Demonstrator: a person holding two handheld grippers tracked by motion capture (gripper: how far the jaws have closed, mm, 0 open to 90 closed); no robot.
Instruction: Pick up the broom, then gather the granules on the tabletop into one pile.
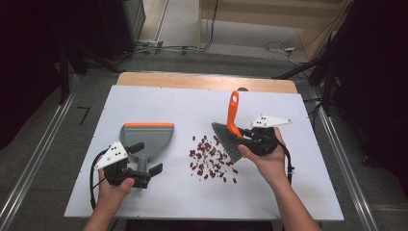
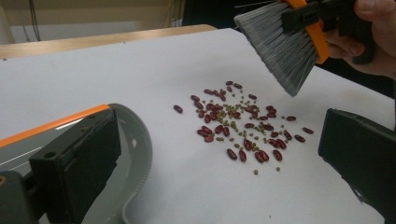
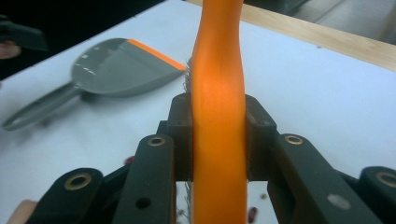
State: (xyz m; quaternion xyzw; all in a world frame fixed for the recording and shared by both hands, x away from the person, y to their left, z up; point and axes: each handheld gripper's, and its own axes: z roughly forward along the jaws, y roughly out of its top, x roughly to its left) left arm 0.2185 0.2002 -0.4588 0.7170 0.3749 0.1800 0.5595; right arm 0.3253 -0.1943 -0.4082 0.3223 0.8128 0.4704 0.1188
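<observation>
A: Listing what is laid out. Item one: a scatter of red beans [image 1: 211,156], mixed with smaller greenish ones, is spread on the white table [image 1: 298,159] between the two tools. Item two: a grey dustpan [image 1: 146,137] with an orange lip is laid flat to the left of the scatter, its handle toward the person.

B: And the brush?

A: Item three: a brush [image 1: 230,134] with an orange handle and grey bristles is clamped at the handle by the right gripper [image 1: 254,139], jaws pressed against both sides, as seen in the right gripper view. The bristles are held above the right edge of the beans, not touching the table.

B: Left gripper [image 1: 146,174]?

A: Jaws are spread apart and nothing is pinched. One jaw is seen against the pan's rear wall in the left gripper view; the handle is not yet grasped.

B: Risks to be entered?

A: Three are judged likely. Should the beans be swept leftward while the pan is unheld, the pan could be pushed away by the bristles. Round beans could be flicked past the lip or off the table by a fast stroke. The handle, gripped at one narrow point, could be twisted in the jaws under bristle pressure.
</observation>
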